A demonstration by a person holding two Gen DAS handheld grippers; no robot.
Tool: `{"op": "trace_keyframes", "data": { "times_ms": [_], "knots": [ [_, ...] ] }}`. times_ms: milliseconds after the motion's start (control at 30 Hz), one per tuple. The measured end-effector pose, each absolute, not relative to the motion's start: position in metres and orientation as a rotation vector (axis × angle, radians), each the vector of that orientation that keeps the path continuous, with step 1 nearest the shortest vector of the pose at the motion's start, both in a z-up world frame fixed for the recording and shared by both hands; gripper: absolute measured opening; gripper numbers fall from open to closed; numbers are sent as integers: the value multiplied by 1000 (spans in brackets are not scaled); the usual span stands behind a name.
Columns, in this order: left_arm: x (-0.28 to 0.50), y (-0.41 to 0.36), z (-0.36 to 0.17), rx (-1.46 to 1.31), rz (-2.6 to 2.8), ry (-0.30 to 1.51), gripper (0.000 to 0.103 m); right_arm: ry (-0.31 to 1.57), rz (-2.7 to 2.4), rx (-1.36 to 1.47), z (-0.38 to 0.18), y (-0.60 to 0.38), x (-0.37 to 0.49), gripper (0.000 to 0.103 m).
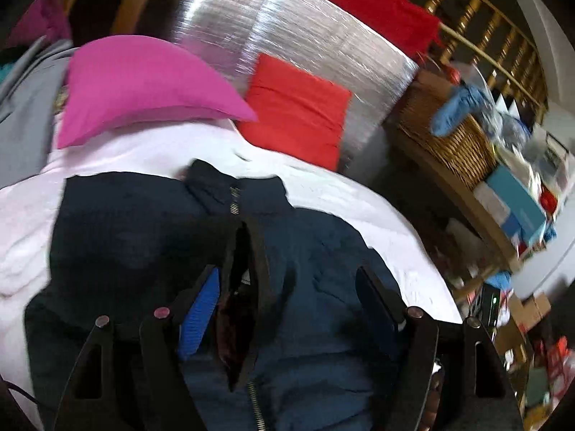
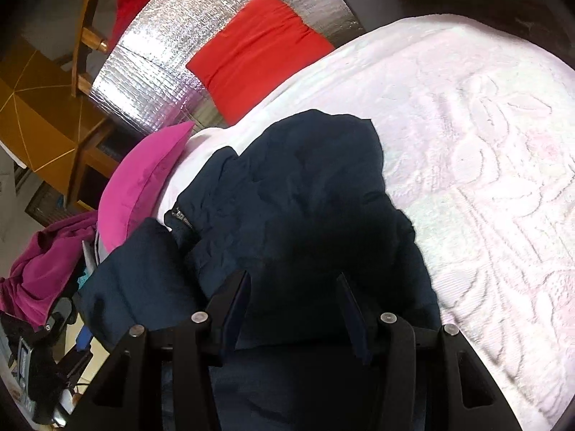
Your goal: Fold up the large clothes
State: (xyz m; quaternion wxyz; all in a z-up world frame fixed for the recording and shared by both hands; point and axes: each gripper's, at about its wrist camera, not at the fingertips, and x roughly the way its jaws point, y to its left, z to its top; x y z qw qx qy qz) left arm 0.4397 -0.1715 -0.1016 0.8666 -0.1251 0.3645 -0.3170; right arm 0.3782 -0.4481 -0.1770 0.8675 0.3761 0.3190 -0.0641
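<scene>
My left gripper [image 1: 287, 309] hangs open; right gripper [image 2: 293, 309], can't tell. Navy jacket [image 1: 309, 251] looks soft, bulky; I'd grab its zipper edge.

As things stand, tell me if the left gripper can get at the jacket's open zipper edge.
Probably yes. The left gripper hangs right over the navy jacket, its fingers either side of the open zipper edge, with nothing lying between.
</scene>
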Motion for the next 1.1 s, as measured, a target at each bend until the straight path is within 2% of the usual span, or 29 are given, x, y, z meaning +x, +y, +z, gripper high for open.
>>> {"op": "trace_keyframes", "data": {
  "times_ms": [167,267,367,667,733,800,933,1000,1100],
  "knots": [
    [446,-169,-105,-323,-713,804,77,688,87,696,-173,-429,386,53],
    [451,-159,-106,-390,-752,824,78,732,249,673,-178,-407,393,70],
    [454,-148,-105,-383,-729,836,78,763,260,680,-184,-394,401,70],
    [461,-66,-93,-403,-548,768,78,678,284,525,-154,-343,401,70],
    [469,-49,-102,-392,-429,799,78,665,280,449,-148,-321,400,73],
    [477,-38,-115,-373,-324,866,78,630,243,358,-141,-294,398,81],
    [492,-23,-143,-324,-143,978,78,528,165,224,-128,-252,394,91],
    [497,-21,-153,-303,-85,1020,78,500,104,158,-127,-234,394,103],
    [503,-11,-169,-307,-39,1080,78,553,-38,55,-136,-212,409,103]
  ]
}}
